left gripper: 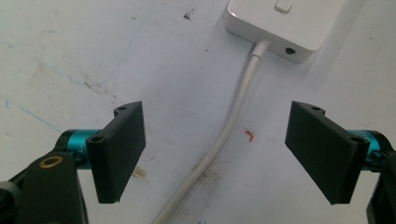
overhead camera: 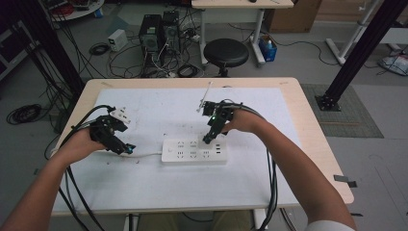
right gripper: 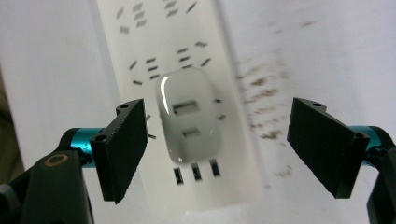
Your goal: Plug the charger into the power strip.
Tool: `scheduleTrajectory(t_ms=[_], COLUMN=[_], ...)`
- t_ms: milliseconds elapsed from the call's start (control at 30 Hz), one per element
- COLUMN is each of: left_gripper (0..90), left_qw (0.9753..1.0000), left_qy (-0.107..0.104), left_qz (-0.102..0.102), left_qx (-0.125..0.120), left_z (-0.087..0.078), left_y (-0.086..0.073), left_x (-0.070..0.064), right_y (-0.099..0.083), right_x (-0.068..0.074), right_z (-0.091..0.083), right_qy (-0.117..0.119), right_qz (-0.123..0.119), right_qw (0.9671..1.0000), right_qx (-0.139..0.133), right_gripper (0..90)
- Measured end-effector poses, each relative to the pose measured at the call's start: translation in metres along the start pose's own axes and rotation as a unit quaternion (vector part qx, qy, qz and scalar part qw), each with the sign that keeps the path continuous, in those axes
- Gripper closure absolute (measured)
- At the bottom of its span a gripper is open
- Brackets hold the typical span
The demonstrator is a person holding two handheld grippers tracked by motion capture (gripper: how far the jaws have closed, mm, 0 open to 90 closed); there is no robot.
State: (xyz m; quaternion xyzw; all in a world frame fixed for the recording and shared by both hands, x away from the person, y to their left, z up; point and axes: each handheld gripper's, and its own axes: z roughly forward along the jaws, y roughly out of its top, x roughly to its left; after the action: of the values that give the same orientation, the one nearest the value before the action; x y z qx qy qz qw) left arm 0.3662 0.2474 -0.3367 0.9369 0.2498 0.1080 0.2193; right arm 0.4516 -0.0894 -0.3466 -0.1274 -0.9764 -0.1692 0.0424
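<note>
A white power strip (overhead camera: 194,150) lies flat on the white mat, with its cable (left gripper: 233,121) leaving its left end. In the right gripper view a white USB charger (right gripper: 189,121) sits plugged into the power strip (right gripper: 159,42), above a row of three USB ports. My right gripper (right gripper: 224,144) is open, its jaws standing wide on either side of the charger without touching it. My left gripper (left gripper: 215,149) is open too, straddling the cable just short of the power strip's end (left gripper: 285,23). From above, the left gripper (overhead camera: 126,148) is at the strip's left and the right gripper (overhead camera: 209,137) over its right half.
The white mat (overhead camera: 159,187) covers most of the wooden table (overhead camera: 315,144). A small red mark (left gripper: 250,135) is on the mat beside the cable. Beyond the table's far edge stand a black stool (overhead camera: 226,52) and computer towers (overhead camera: 159,31) amid floor cables.
</note>
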Motion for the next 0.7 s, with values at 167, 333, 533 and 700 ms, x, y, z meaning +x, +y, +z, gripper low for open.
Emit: scheduleTrajectory(t_ms=[167, 333, 533, 700], left_gripper=[20.2, 20.2, 20.2, 20.2], left_qw=[1.0000, 1.0000, 1.0000, 1.0000], left_qy=[-0.002, -0.003, -0.002, -0.001], left_qz=[0.004, 0.003, 0.006, 0.009], left_qx=[0.004, 0.000, -0.002, -0.004], left_z=[0.001, 0.001, -0.002, -0.005], left_y=[0.001, 0.001, 0.000, 0.000], left_x=[-0.001, -0.003, -0.005, -0.009], right_y=[-0.022, -0.034, -0.035, -0.027], right_x=[-0.008, 0.000, 0.012, 0.024], right_z=[-0.027, -0.040, -0.046, -0.047], right_qy=[-0.012, -0.074, -0.036, -0.089], right_qz=[0.059, 0.063, 0.022, 0.010], right_qw=[0.9968, 0.9935, 0.9989, 0.9959], right_qx=[-0.053, -0.060, -0.022, -0.013], right_gripper=[19.8, 9.7, 9.6, 0.6])
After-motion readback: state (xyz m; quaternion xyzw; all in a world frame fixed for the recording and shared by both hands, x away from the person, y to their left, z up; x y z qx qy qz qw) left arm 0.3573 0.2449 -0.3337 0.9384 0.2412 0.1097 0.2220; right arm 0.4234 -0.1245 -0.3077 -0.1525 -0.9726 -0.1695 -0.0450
